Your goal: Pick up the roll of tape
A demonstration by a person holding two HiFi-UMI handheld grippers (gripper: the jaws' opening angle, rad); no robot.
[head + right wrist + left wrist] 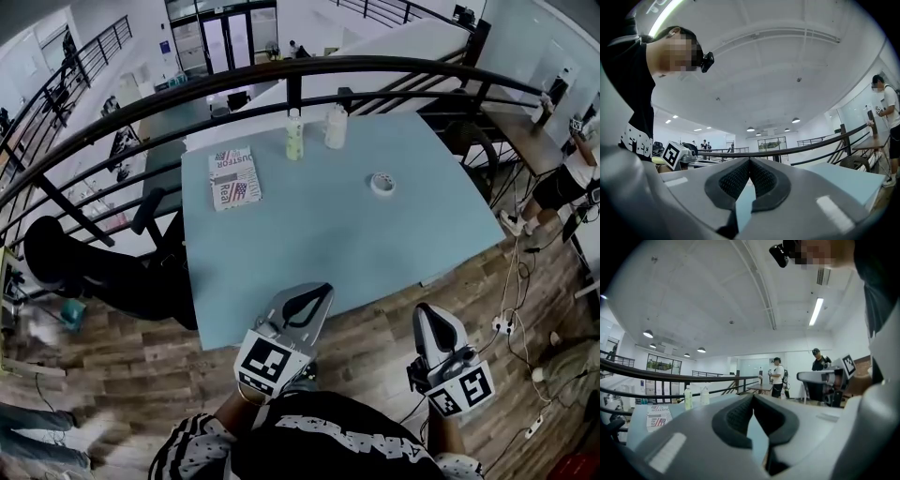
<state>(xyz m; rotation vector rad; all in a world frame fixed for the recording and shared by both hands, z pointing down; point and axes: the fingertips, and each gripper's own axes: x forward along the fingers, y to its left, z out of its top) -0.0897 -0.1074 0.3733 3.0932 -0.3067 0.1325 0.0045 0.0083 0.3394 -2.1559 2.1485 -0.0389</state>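
Note:
The roll of tape [382, 184] is a small white ring lying flat on the light blue table [375, 253], right of its middle. Both grippers hover over the wooden floor short of the table's near edge, well apart from the roll. My left gripper [323, 290] is shut with nothing in it, its tips just over the table's edge. My right gripper [423, 310] is shut and empty too. In the left gripper view the fingertips [753, 397] meet; the roll is hidden behind the jaws. The right gripper view shows its fingertips [749, 161] touching.
Two bottles [294, 136] [336, 127] stand at the table's far side, with a printed booklet [234, 177] to their left. A dark curved railing [281, 80] runs behind the table. People stand at the right [567, 183]. Cables and a power strip [503, 325] lie on the floor.

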